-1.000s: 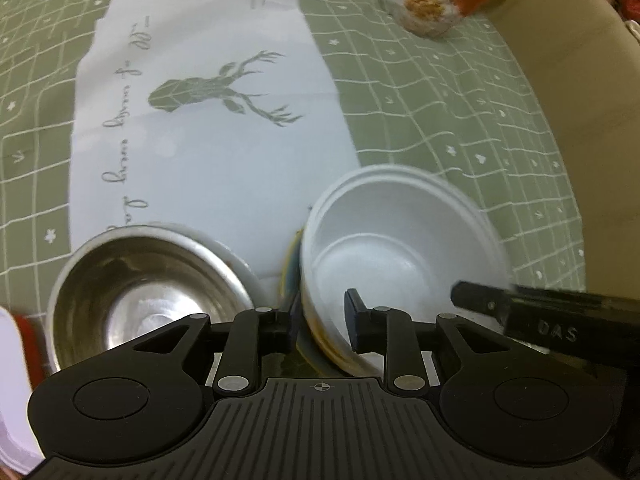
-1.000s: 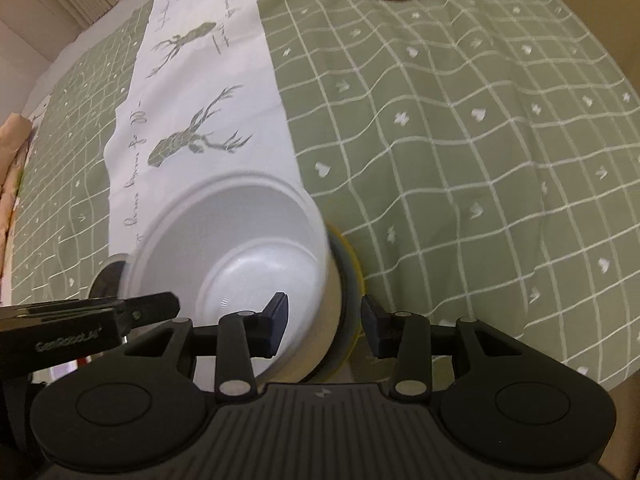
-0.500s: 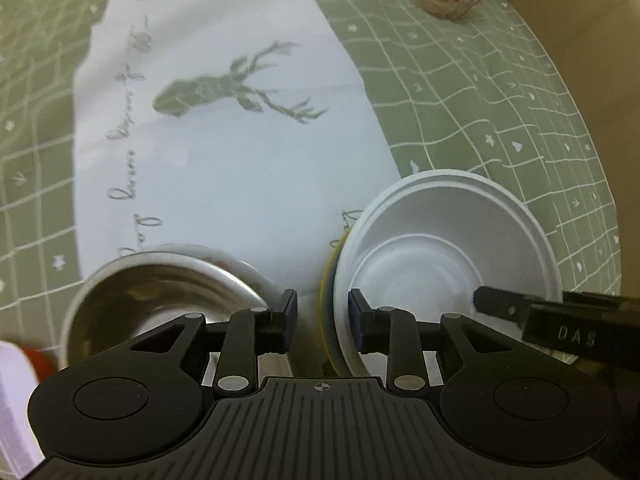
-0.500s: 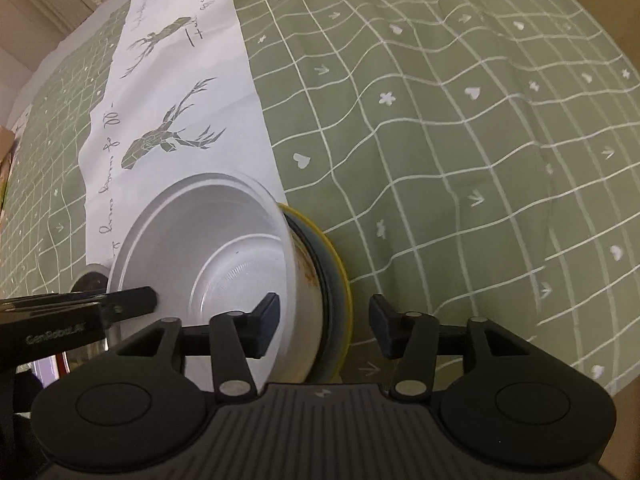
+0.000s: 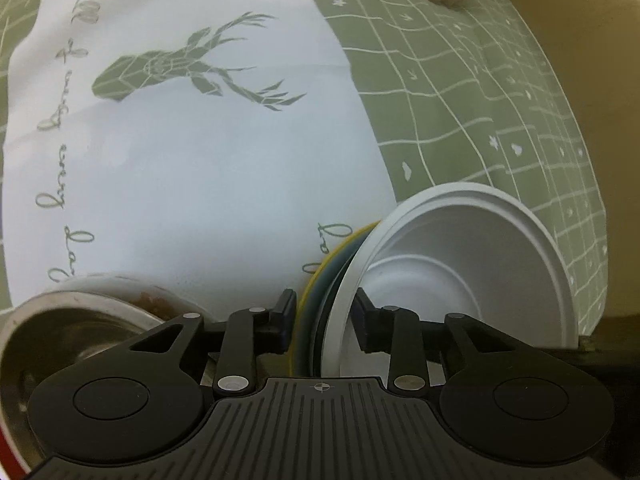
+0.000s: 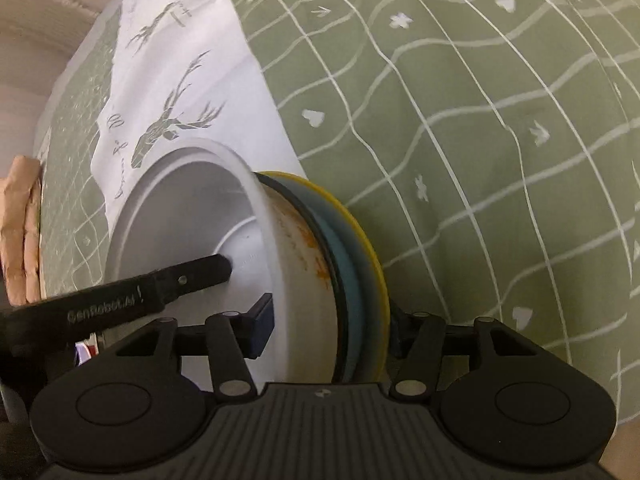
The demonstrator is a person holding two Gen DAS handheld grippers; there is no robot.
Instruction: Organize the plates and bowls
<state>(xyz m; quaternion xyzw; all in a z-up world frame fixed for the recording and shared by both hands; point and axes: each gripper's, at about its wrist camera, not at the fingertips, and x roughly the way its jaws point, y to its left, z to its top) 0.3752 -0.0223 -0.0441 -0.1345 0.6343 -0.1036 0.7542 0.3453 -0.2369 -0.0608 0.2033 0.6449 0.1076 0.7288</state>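
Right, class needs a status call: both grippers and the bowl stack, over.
Left hand-held gripper opening, straddling white bowl rim. Right hand-held gripper opening, straddling bowl and yellow-rimmed plate. Steel bowl close alongside.

- The left gripper (image 5: 322,312) has sunk toward the table; its jaws are opening and now straddle the near rims of the white bowl (image 5: 460,272) and the yellow-edged plate (image 5: 320,280) beneath it, where a second ago they pinched the bowl's wall
- The right gripper (image 6: 332,320) has also dropped; its jaws are opening, one finger inside the bowl, the other past the plate's rim at 3 o'clock
- The steel bowl (image 5: 60,332) has slid toward 8 o'clock in the left view
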